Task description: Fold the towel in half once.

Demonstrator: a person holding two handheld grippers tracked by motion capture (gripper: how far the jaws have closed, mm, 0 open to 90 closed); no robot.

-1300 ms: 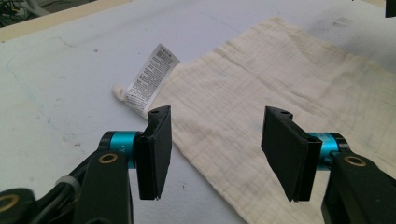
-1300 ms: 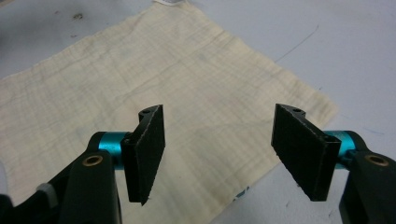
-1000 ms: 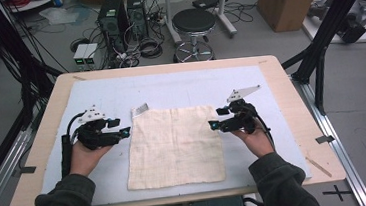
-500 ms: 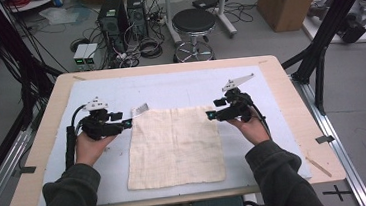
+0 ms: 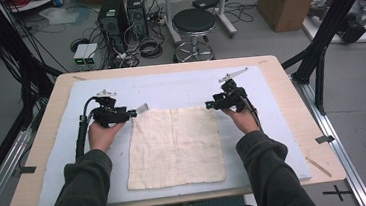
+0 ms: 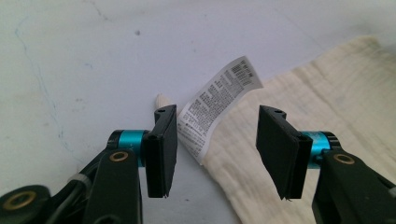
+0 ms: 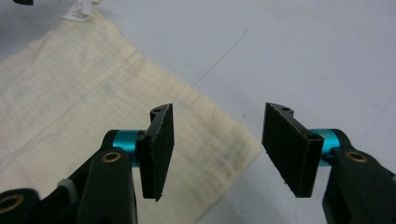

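Both sets of fingers stand wide with nothing between them. The left gripper hovers at the far left corner of the cream cloth, its fingers straddling the corner and the printed care label that sticks out there. The right gripper frames the far right corner, one of its fingers over fabric and the other over bare surface.

The cloth lies flat and square on the pale blue mat covering the table, near the person's edge.

The step looks like pinching both far corners — probably to fold. To do it well, lower each gripper until one finger slides under the hem, catch cloth rather than only the label, close both together, and lift evenly.
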